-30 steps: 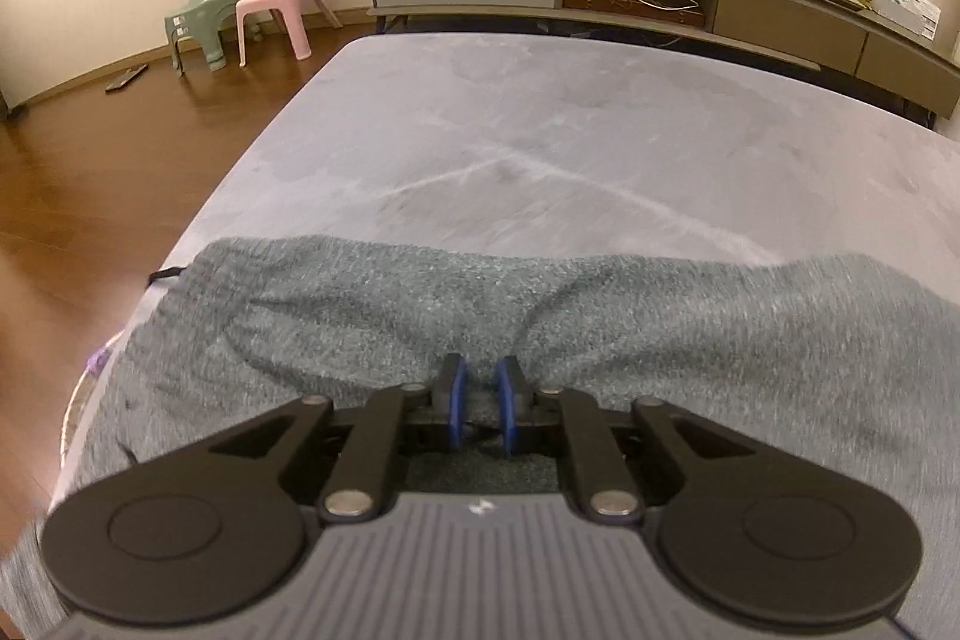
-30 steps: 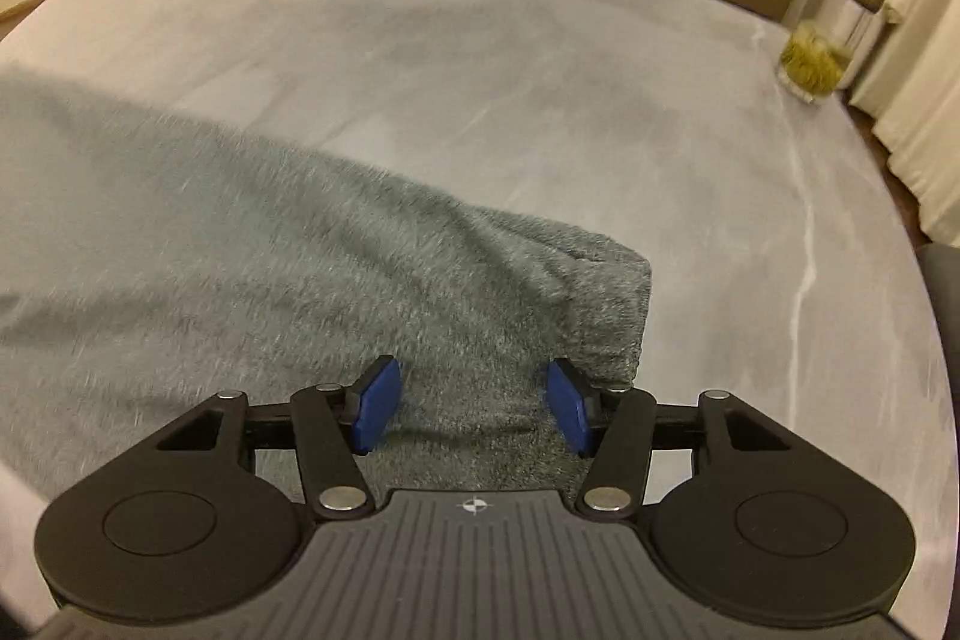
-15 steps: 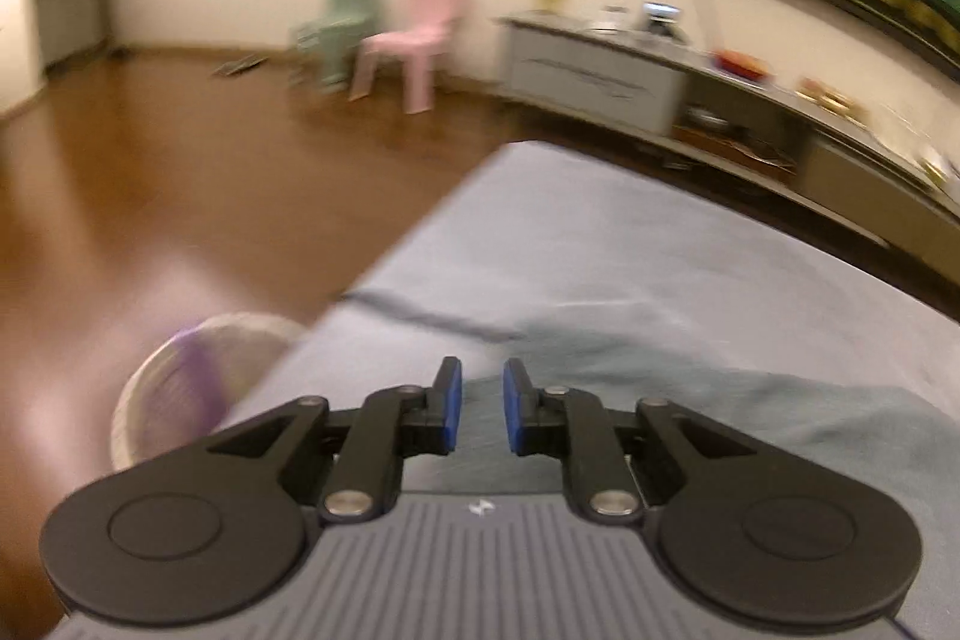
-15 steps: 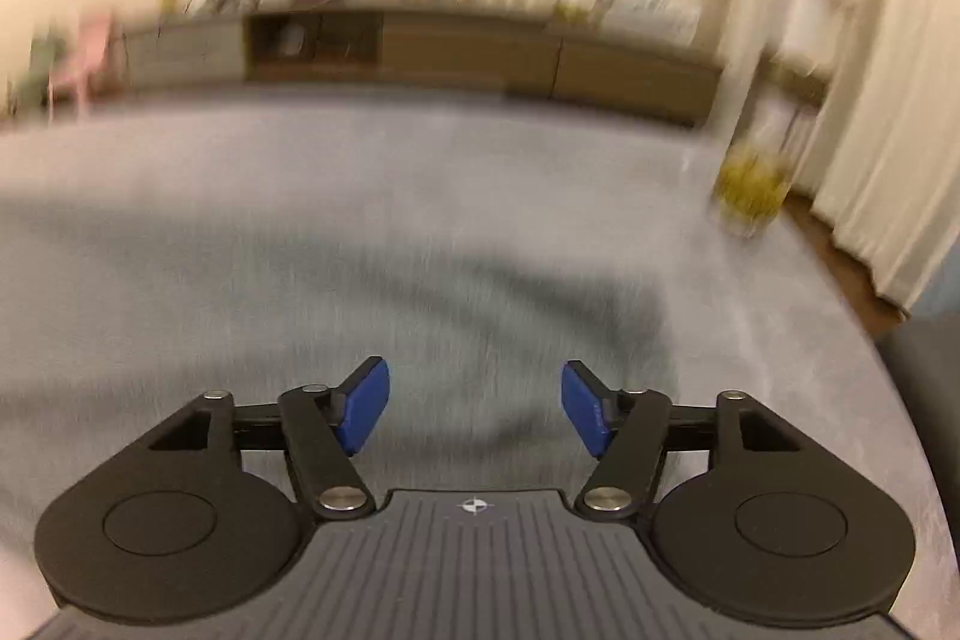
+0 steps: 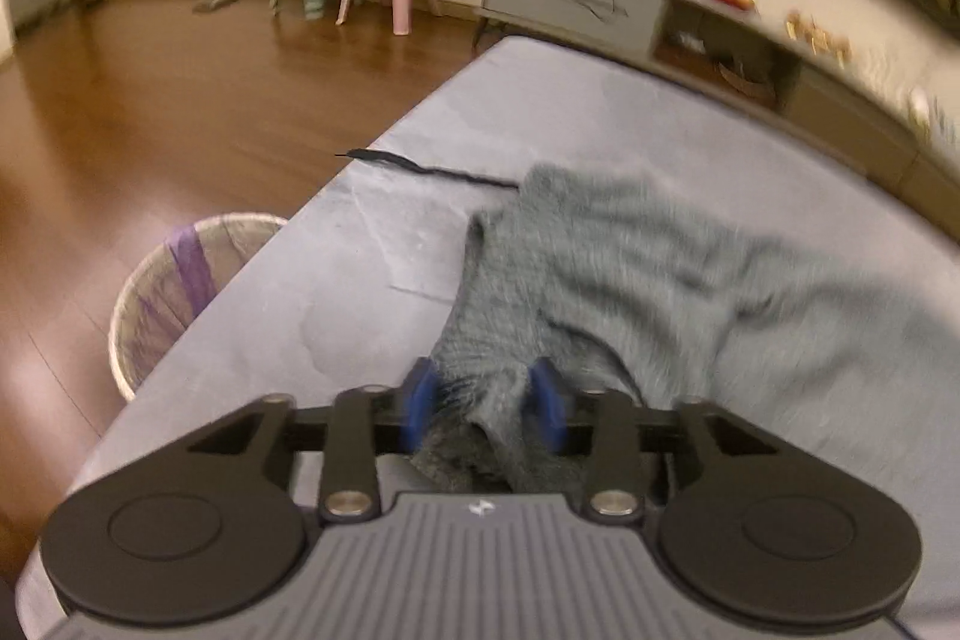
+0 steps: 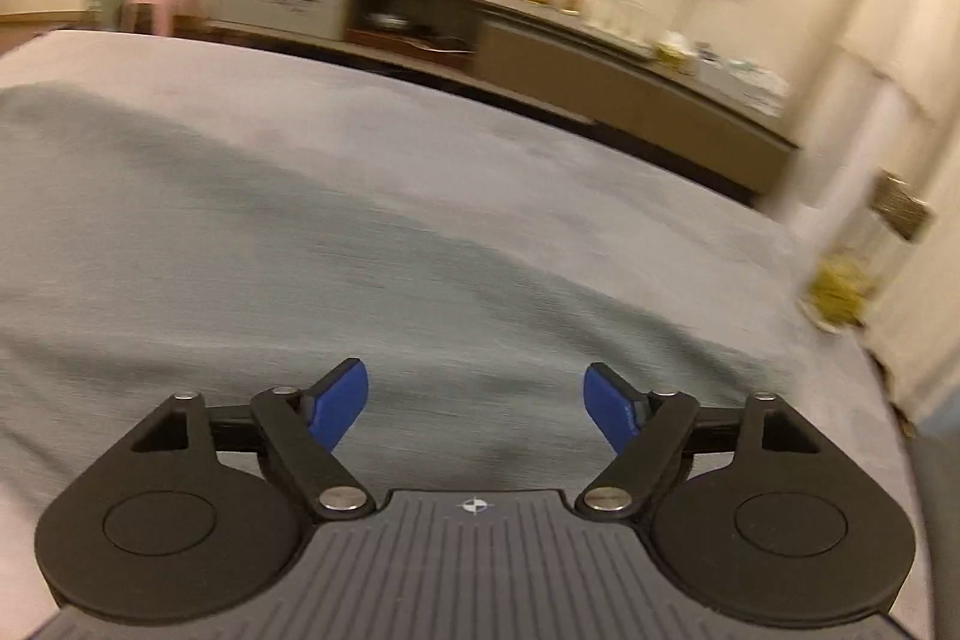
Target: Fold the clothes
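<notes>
Currently the grey garment point(image 5: 660, 268) is lying rumpled across the grey-covered table point(image 5: 372, 292), one bunched end sitting between the blue pads of the left gripper point(image 5: 483, 403). Its jaws are standing partly apart with cloth filling the gap; I'm reading that as a loose hold on the fabric, but blur is keeping me from saying whether the pads are actually pinching it. A dark drawstring point(image 5: 420, 167) is trailing from the garment's far corner toward the table edge.

Progress, as a judgement: the garment is showing overlapping layers and ridges, not a flat rectangle, so the fold isn't looking finished. Whether this is a fold being carried over or a piece being spread out first, I can't tell from this.

View differences: the left wrist view is giving the cloth end at the jaws, the drawstring, a wicker basket point(image 5: 174, 292) on the wood floor beside the table, plus pink and green chairs by the wall. The right wrist view is giving none of that. It's showing the right gripper point(image 6: 476, 403) with jaws wide apart and nothing between them, hanging over a smeared grey expanse of garment point(image 6: 240, 232), the sideboard point(image 6: 510, 52) along the wall, and a jar point(image 6: 864, 256) off the table's right side.
</notes>
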Tool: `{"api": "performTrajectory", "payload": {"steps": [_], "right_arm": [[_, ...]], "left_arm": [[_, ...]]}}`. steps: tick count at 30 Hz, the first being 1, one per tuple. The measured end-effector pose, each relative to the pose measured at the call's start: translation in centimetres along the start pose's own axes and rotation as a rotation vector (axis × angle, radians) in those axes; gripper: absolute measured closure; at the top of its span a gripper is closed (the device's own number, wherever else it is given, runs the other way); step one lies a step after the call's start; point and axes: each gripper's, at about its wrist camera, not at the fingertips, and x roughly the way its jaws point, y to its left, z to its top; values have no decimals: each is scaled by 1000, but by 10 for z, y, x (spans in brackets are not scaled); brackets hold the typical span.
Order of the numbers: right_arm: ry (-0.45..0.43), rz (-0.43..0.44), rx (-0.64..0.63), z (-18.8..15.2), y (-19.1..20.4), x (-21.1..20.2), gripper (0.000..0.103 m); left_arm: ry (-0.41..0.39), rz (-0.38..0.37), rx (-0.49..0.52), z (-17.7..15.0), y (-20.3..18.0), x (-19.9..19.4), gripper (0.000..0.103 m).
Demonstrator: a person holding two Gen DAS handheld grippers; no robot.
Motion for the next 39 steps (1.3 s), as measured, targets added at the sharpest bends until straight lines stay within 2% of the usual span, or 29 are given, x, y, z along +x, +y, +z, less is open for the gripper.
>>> {"api": "performTrajectory", "payload": {"steps": [3,4,7,9,12,13,16,18,21,24,29,30,31,32,33,36,39], "right_arm": [[81,17,3,1,5,8,22],[105,17,33,-2,-3,12,18],[139,16,192,-8,-38,17,18],[109,-4,251,-13,-59,10,18],[-16,-98,432,-25,-106,-28,14],[-42,-138,492,-31,-121,-38,13],[-17,-221,602,-57,-155,-42,12],[3,-194,600,-65,-159,-36,12],[23,-157,578,-73,-158,-31,13],[-38,-124,543,-70,-157,-38,16],[-81,-90,522,-55,-168,-19,16],[-65,-74,525,-52,-169,-15,24],[-48,-58,528,-49,-171,-10,53],[-24,-48,529,-46,-172,-5,70],[0,-46,525,-43,-173,0,78],[-9,-35,488,-35,-175,-2,90],[-51,-21,480,-33,-180,-9,90]], "left_arm": [[15,-5,32,-8,-7,1,73],[12,-1,34,-8,-6,-1,73],[-17,8,30,-6,-7,-12,73],[-93,28,30,-2,-10,-31,73],[-229,56,61,0,-26,-63,72],[-246,30,62,1,-34,-69,72],[-276,-47,105,0,-68,-79,72],[-282,-98,167,-7,-99,-82,72],[-257,-240,273,-32,-155,-90,71],[-208,-395,398,-66,-215,-97,71],[-185,-575,584,-116,-311,-116,71],[-180,-611,622,-126,-331,-120,68],[-174,-647,659,-136,-350,-124,68],[-169,-681,695,-146,-369,-127,68],[-161,-683,707,-149,-380,-122,68],[-135,-686,740,-158,-405,-110,68],[-107,-686,771,-168,-417,-105,68]]}}
